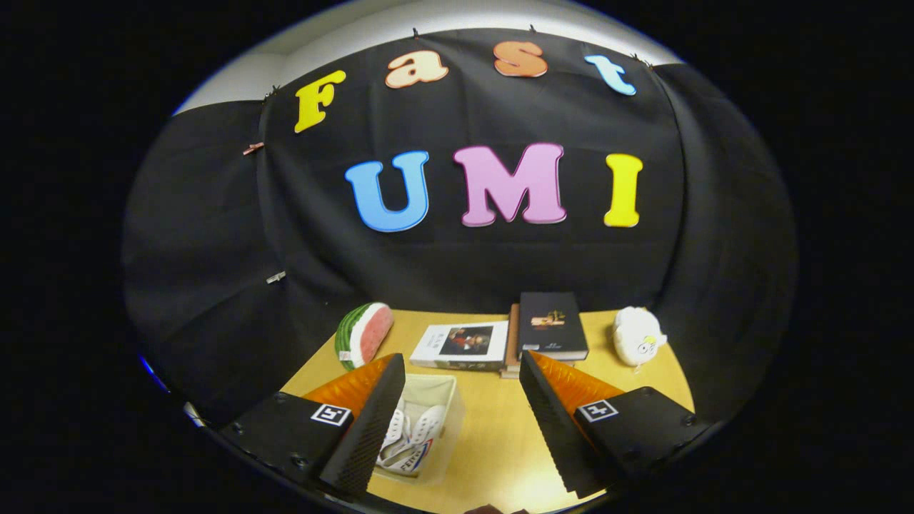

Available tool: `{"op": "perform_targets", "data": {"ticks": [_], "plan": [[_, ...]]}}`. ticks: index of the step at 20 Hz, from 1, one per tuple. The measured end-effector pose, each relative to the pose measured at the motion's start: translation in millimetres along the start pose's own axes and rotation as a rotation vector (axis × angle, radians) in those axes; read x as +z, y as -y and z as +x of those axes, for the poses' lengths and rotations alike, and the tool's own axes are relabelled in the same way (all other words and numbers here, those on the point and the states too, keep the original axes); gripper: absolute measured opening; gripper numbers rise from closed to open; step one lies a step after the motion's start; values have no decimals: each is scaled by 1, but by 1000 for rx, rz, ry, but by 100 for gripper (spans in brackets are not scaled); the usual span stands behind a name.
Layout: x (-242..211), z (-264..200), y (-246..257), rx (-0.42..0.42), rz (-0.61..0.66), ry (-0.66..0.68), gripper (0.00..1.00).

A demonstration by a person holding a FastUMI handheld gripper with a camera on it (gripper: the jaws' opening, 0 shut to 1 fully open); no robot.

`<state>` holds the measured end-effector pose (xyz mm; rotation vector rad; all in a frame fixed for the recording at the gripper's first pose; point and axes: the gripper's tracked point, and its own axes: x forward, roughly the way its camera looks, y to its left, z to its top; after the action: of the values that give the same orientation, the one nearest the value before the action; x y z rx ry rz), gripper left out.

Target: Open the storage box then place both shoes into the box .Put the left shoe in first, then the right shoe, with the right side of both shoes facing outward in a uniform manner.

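Hand-held gripper (460,421) hangs wide open and empty above the box (437,428), shoes (410,439) inside, though any careless dip could nudge them askew.

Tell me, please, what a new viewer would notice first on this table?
The open claw hangs above the table, with a clear storage box holding white shoes beside its left finger. Beyond lie a watermelon-slice toy, stacked books and a white plush toy.
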<state>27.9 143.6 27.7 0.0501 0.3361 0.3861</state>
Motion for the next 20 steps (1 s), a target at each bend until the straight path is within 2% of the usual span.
{"op": "perform_targets", "data": {"ticks": [5, 8, 9, 14, 20], "plan": [[53, -29, 78, -114, -21, 192, 99], [67, -38, 118, -173, -36, 256, 99], [56, -42, 126, -179, -41, 266, 99], [56, -32, 162, -172, -37, 289, 99], [51, -17, 164, -117, -50, 292, 99]]}}
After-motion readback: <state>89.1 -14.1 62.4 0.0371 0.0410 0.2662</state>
